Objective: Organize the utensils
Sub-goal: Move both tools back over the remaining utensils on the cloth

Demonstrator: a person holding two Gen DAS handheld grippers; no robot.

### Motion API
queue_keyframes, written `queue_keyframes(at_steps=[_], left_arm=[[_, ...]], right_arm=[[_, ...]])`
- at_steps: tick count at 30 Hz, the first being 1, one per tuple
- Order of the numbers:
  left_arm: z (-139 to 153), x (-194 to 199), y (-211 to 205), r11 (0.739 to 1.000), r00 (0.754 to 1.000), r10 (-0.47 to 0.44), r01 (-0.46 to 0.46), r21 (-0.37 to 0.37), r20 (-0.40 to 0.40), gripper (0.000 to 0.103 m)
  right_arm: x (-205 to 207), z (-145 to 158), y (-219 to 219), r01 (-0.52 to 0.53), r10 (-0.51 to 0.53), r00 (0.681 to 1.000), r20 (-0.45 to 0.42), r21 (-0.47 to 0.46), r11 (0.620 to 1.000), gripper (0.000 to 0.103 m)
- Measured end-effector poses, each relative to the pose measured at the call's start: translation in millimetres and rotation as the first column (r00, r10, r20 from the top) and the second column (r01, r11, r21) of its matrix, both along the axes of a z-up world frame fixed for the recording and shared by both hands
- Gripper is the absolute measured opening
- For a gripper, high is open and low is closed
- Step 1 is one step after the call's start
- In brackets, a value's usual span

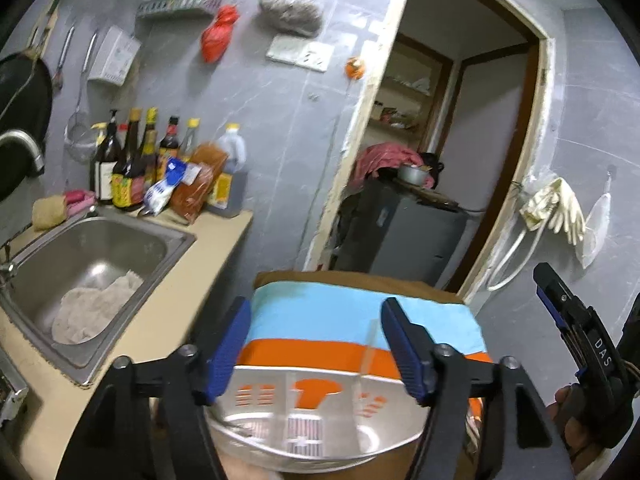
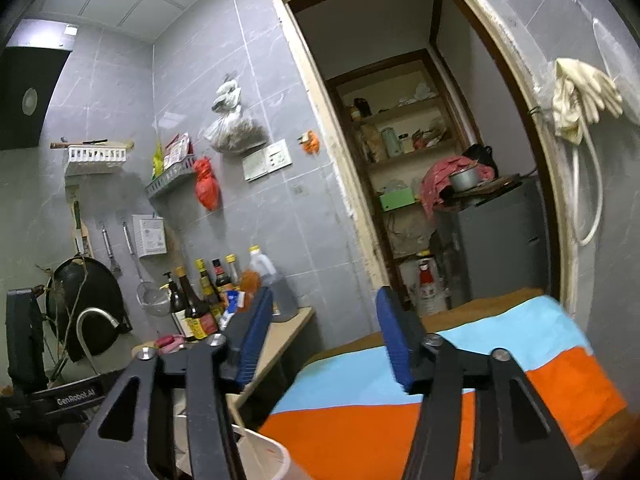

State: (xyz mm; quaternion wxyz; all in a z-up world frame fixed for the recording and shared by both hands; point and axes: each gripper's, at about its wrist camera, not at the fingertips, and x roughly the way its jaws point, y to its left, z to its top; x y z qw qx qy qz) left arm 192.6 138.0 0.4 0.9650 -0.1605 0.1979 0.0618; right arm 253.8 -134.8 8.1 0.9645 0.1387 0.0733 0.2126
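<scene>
Two grippers, both empty. Left gripper [image 1: 316,344]: jaws standing wide, nothing between the pads, held above a white slotted utensil basket [image 1: 296,408]. Right gripper [image 2: 324,336]: jaws parted to a middling gap, nothing held, aimed level toward the doorway [image 2: 420,160].

Task item: the utensil basket sits on an orange-and-blue cloth [image 1: 360,320] spread over the tabletop, just below the left gripper. A clear divider rises inside it. Whether any utensils lie in it cannot be told; its floor is blurred and partly hidden by the gripper.

Progress, as a judgement: with both grippers empty and lifted clear of the basket, a placement looks finished, but how many utensils remain to be sorted cannot be read from these pictures. No loose utensil shows on the cloth.

View differences:
- Left wrist view alone shows the basket's slotted interior, the steel sink [image 1: 132,232] with a rag [image 1: 92,308] in it, and the right gripper off at the right edge.
- Right wrist view alone shows only a white rim of the basket at its bottom edge, plus the ceiling, a white wall rack [image 2: 96,156], and shelves [image 2: 400,120] deep inside the doorway.
- Both views: sauce bottles [image 1: 132,160] against the tiled wall, and a hanging strainer [image 1: 78,136].
</scene>
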Motion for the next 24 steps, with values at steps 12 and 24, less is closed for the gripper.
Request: queue_keyframes(at_steps=[12,24], left_arm=[[22.5,4.8,-102.9,0.999,0.992,-0.032,0.026,0.047,0.126,0.102],[4.6,18.8,-188.4,0.993,0.995,-0.028,0.016,0.118,0.097,0.103]], right_arm=[[-22.2,37.3,-99.2,0.118,-0.113,0.991,0.067,-0.088,0.989,0.091],[-3.2,27.3,-184.8,0.133,-0.134,0.991,0.003,-0.143,0.981,0.101]])
